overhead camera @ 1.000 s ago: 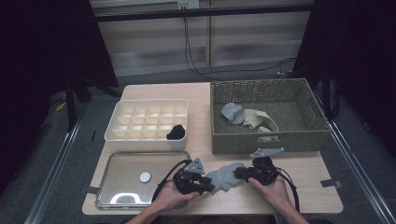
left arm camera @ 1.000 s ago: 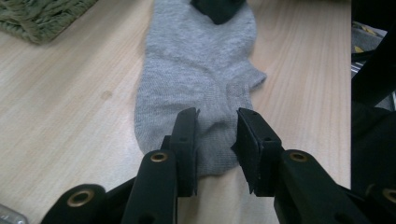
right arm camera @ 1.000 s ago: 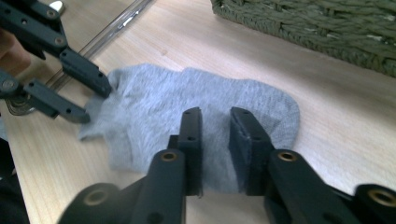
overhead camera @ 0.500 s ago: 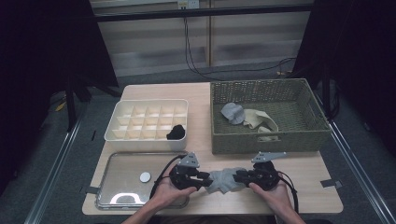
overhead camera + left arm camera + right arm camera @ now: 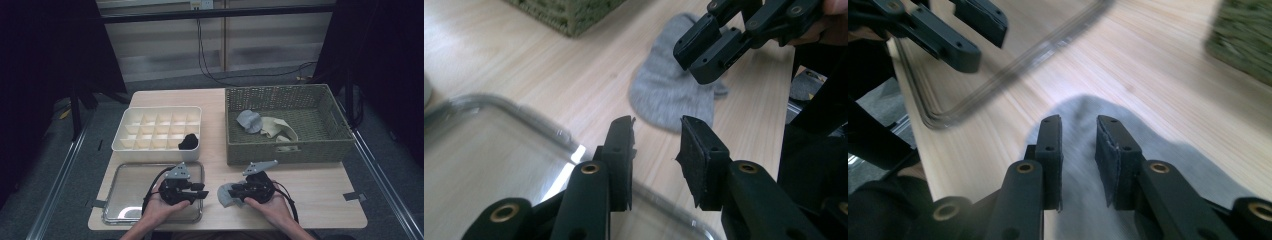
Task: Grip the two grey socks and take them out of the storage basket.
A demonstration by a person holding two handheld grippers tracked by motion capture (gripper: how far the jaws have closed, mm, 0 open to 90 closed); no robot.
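Observation:
A grey sock point(image 5: 225, 196) lies crumpled on the wooden table near its front edge, between my two grippers. My right gripper point(image 5: 234, 191) points left over the sock. In the right gripper view its jaws point(image 5: 1078, 127) stand a little apart above the grey sock point(image 5: 1173, 160), with no pad pressing on it. My left gripper point(image 5: 204, 191) points right over the right rim of the metal tray point(image 5: 125, 175). In the left gripper view its jaws point(image 5: 656, 132) stand apart with nothing between them, just short of the sock point(image 5: 669, 95).
A white compartment box point(image 5: 150, 120) behind the tray holds a black item point(image 5: 188, 142) in its near right cell. A wicker basket point(image 5: 330, 145) at the back right holds a grey sock point(image 5: 249, 120) and a beige one point(image 5: 277, 129).
Both hands have shifted to the left. The left gripper now sits over the tray's right rim, apart from the sock. The sock lies a little further left, under the right gripper.

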